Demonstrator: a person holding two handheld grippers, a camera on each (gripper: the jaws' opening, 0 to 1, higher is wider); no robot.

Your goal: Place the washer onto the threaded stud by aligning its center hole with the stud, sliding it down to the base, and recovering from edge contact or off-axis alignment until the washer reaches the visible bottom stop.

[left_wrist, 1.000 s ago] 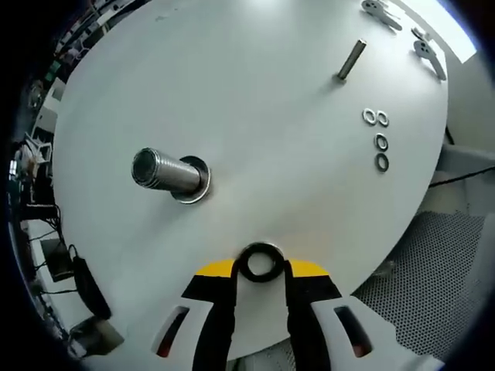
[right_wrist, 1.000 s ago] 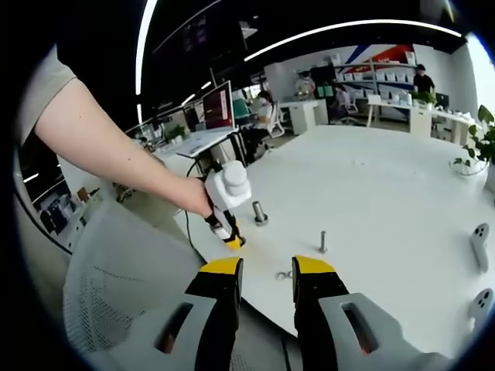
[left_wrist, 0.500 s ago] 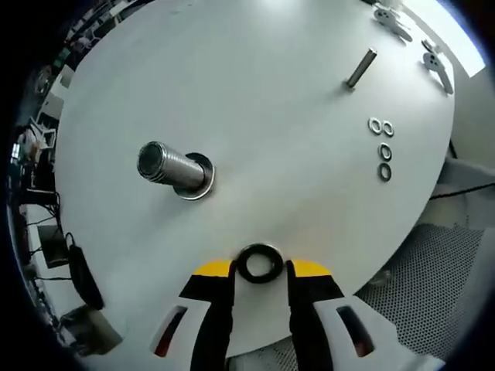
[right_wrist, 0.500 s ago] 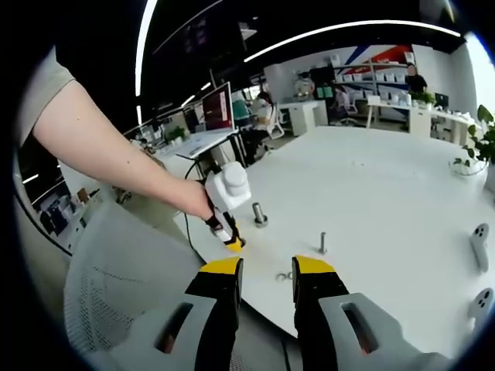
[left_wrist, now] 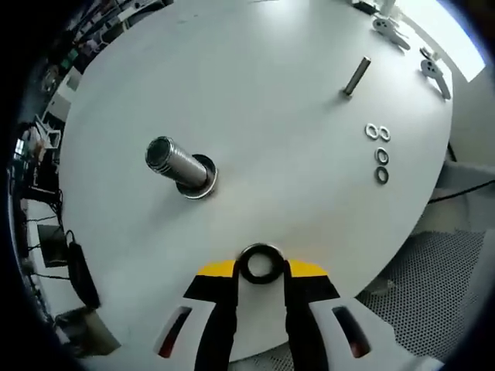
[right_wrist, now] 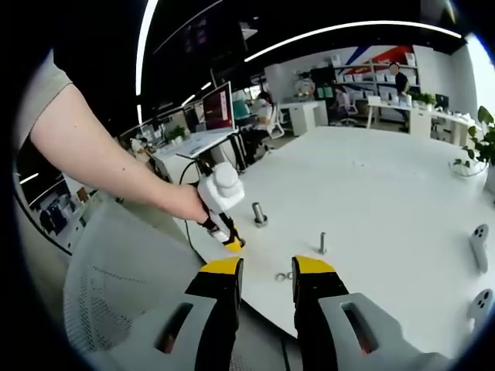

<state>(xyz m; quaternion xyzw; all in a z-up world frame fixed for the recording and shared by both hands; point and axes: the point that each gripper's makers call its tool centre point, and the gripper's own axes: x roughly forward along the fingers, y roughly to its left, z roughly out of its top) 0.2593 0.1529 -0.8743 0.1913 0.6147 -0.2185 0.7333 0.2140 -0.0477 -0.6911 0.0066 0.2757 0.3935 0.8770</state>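
In the left gripper view, my left gripper [left_wrist: 261,268] pinches the washer [left_wrist: 260,263] between its yellow tips above the white table [left_wrist: 263,116], apart from the threaded stud [left_wrist: 176,165]. Four spare washers [left_wrist: 378,151] lie near a thin stud [left_wrist: 355,76]. I read no writing.

In the right gripper view, my right gripper [right_wrist: 266,272] stands parted, holding nothing. A red monitor [right_wrist: 218,107] shows here.

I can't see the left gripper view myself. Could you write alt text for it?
A yellow-tipped claw holds a dark metal washer just above a round white table. A thick threaded stud stands on the table ahead and to the left, a washer already at its base. Farther off to the right are a thin stud and four loose washers.
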